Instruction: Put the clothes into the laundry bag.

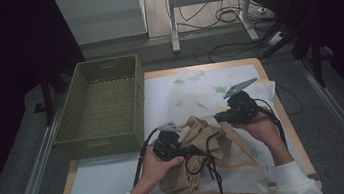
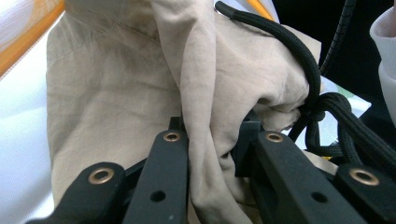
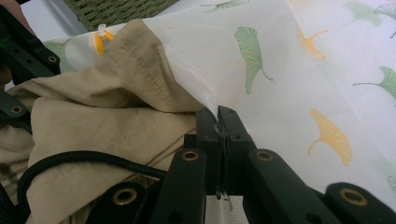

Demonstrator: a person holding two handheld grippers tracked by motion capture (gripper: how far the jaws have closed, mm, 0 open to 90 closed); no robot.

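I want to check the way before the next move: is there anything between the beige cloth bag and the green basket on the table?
Nothing visible stands between them. The beige cloth bag, pinched by the left tool, lies just right of the green basket, whose inside looks bare. The right tool pinches the leaf-printed sheet at the bag's opening.

place: lab | cues: floor cables (image 1: 230,16); dark curtains (image 1: 0,74); table (image 1: 157,73)

Basket (image 1: 103,106) left on table (image 1: 295,131), garment (image 1: 195,157) on cloth (image 1: 209,89) to its right
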